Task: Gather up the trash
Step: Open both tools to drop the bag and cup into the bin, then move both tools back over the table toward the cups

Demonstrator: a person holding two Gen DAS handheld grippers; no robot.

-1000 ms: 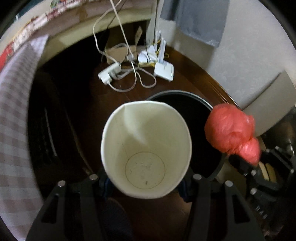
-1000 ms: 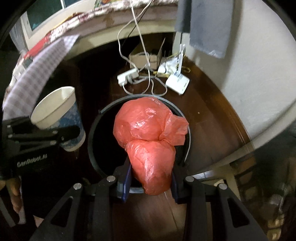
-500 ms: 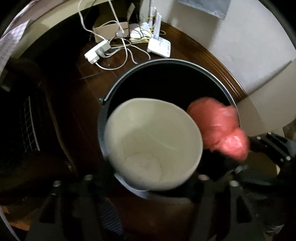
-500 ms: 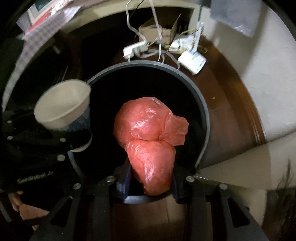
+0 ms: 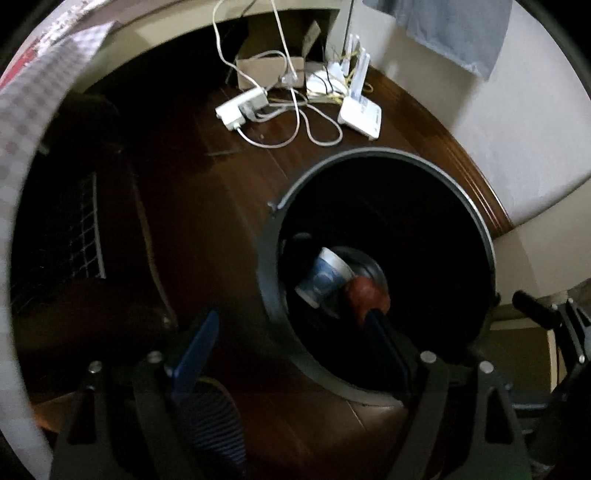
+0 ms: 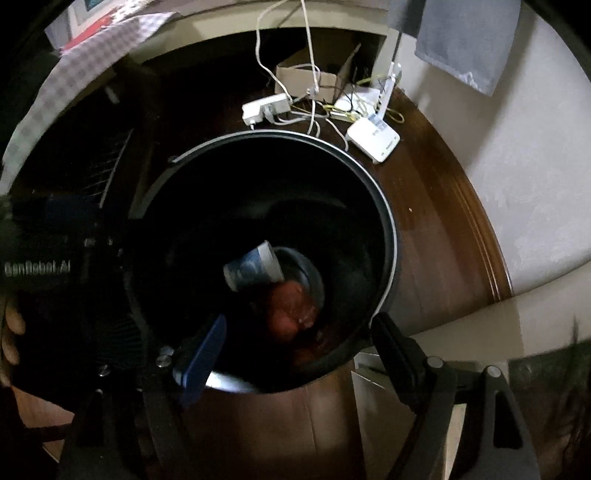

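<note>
Lying in the bin (image 6: pixel 384 221) below both opening claws: cup (image 6: pixel 253 271), bag (image 6: pixel 291 306).

Deep in the dark bin (image 6: pixel 384 221) the red bag (image 6: pixel 291 310) is dim and blurred, and its outline is hard to follow. In the left wrist view one finger (image 5: pixel 384 332) covers the lower part of this bag (image 5: pixel 367 293). The print on the paper cup (image 6: pixel 253 271) is too blurred to read. The grey cloth (image 6: pixel 465 33) on the wall is cut off by the top edge.
</note>
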